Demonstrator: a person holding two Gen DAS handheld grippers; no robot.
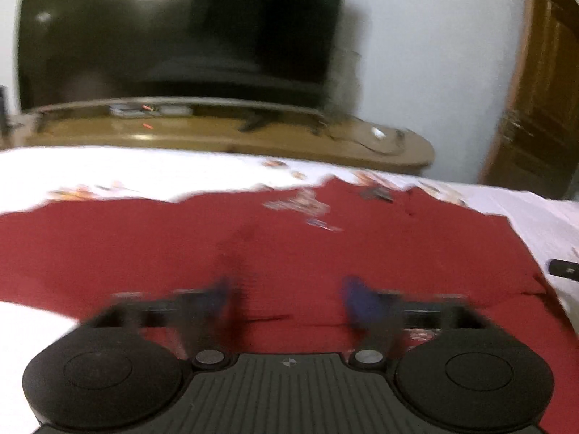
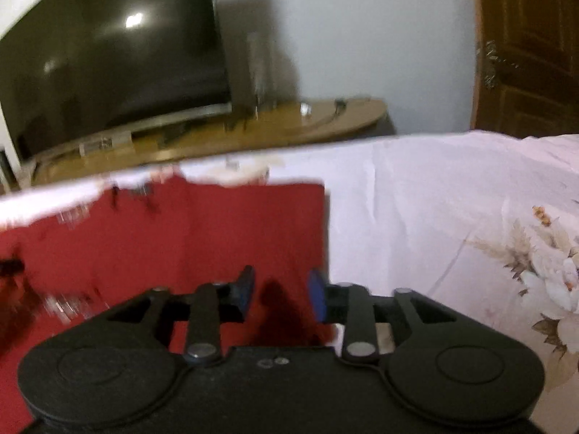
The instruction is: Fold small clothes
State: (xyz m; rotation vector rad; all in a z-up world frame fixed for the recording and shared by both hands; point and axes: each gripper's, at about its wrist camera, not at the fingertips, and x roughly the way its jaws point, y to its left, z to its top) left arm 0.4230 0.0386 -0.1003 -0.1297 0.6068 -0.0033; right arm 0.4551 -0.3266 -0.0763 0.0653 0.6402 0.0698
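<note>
Left gripper (image 1: 286,291) hangs released over the red garment (image 1: 144,246), lower centre; right gripper (image 2: 280,291) likewise released, nothing grasped, at its right edge.

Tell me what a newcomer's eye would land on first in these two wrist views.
The red garment comes first, spread flat on the white floral bedsheet and filling the middle of both views. Next the big dark television on the wooden stand beyond the bed. In front, the left gripper and the right gripper stand open over the cloth, the right one near the garment's right edge.
</note>
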